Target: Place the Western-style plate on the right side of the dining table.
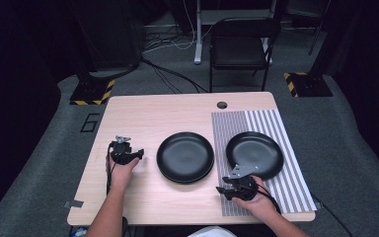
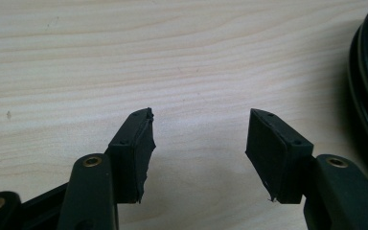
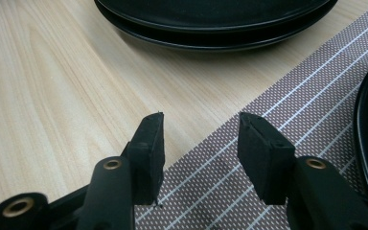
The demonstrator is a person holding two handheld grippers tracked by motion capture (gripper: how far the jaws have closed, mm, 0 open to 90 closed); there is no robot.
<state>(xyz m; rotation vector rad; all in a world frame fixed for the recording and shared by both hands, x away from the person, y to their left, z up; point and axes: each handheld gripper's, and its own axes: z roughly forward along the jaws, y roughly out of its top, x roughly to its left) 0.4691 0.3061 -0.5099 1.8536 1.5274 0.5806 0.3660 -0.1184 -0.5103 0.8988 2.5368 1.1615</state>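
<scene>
On tabletop [image 1: 143, 118]: stacked plates [image 1: 185, 157] centre, single plate [image 1: 254, 154] on mat [image 1: 281, 187]. Left gripper [image 1: 139, 155], right gripper [image 1: 221, 190] both parted, empty. Risk noted: shallow rim grip, plate slipping.

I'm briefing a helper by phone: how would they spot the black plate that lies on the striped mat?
On the light wooden table, look to the right half, where a striped woven placemat lies. The single round black plate rests on it. Its neighbour, the stack of black plates, sits on bare wood at the table's middle.
</scene>
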